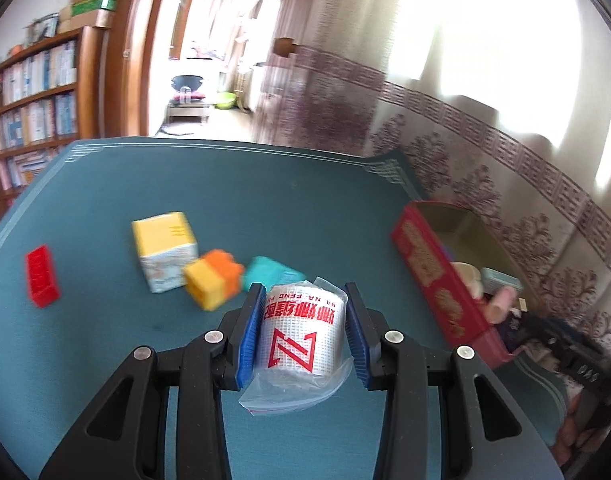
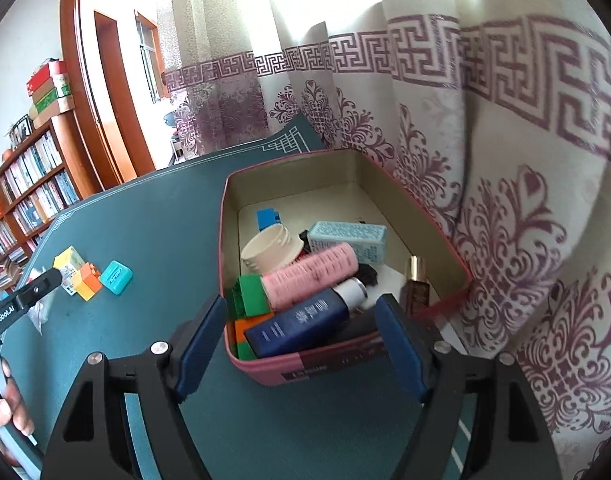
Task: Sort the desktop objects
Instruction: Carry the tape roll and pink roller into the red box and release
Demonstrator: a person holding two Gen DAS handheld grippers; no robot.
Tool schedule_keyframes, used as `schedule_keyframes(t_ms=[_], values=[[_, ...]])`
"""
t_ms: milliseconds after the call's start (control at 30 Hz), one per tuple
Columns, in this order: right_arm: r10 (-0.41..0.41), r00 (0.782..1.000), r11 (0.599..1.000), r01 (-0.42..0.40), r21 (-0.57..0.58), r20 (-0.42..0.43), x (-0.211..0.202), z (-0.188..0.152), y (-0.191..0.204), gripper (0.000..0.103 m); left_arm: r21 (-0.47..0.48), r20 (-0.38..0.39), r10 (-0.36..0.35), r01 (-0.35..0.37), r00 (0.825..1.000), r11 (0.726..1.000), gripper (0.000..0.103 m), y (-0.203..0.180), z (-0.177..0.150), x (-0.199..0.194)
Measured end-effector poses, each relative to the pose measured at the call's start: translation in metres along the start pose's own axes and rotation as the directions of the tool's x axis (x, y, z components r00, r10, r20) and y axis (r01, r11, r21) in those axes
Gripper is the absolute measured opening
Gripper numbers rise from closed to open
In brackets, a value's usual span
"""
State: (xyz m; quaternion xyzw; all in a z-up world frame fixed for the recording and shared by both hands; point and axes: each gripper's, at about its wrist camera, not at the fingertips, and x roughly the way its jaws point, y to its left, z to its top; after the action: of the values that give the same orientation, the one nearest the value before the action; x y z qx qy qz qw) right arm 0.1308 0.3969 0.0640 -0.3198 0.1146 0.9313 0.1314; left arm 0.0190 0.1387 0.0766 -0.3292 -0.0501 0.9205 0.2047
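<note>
My left gripper (image 1: 303, 300) is shut on a white roll with red print (image 1: 301, 332), wrapped in a clear plastic bag, above the teal table mat (image 1: 153, 184). Behind it on the mat lie a teal case (image 1: 271, 274), a yellow-orange brick (image 1: 213, 280), a yellow-white carton (image 1: 165, 254) and a red brick (image 1: 43, 276). My right gripper (image 2: 301, 304) stands open over the near end of the red box (image 2: 289, 372). Below its fingers, inside the box, lies a dark blue tube (image 2: 301, 326) that neither pad touches.
The box also holds a pink roller (image 2: 311, 278), a green brick (image 2: 247, 296), a cream cap (image 2: 271, 248), a pale blue carton (image 2: 347, 240) and a brown bottle (image 2: 413, 284). A patterned curtain (image 2: 505, 200) hangs close behind it. A bookshelf (image 1: 29, 96) stands far left.
</note>
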Motion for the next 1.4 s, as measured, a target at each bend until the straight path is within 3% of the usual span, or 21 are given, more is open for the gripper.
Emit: schedule_keyframes(t_ms=[300,733,767,900,1067,1400], values=[[0.022,0.999,1.0,-0.021,-0.013,0.033,-0.013,-0.007,-0.013,0.08,0.072,-0.045,-0.184,0.187,0.982,0.98,0.042,-0.072,0.011,0.004],[0.066,0.996,0.996,-0.07,0.062,0.061,-0.015,-0.008,-0.043,0.08,0.153,-0.118,-0.263,0.279,0.958,0.948,0.042,-0.16,0.031,0.04],[0.066,0.996,0.995,-0.07,0.065,0.06,-0.014,-0.008,-0.044,0.08,0.155,-0.122,-0.266,0.283,0.956,0.947,0.043,-0.166,0.032,0.045],[0.065,0.996,0.995,-0.069,0.067,0.061,-0.013,-0.007,-0.047,0.08,0.148,-0.187,-0.291,0.32,0.938,0.936,0.068,-0.189,0.032,0.072],[0.066,0.996,0.995,-0.07,0.066,0.057,-0.013,-0.008,-0.046,0.08,0.078,-0.232,-0.309,0.334,0.922,0.939,0.068,-0.186,0.027,0.087],[0.07,0.997,0.996,-0.072,0.055,0.039,-0.009,-0.011,-0.038,0.08,0.073,-0.175,-0.244,0.259,0.954,0.963,0.068,-0.153,0.028,0.072]])
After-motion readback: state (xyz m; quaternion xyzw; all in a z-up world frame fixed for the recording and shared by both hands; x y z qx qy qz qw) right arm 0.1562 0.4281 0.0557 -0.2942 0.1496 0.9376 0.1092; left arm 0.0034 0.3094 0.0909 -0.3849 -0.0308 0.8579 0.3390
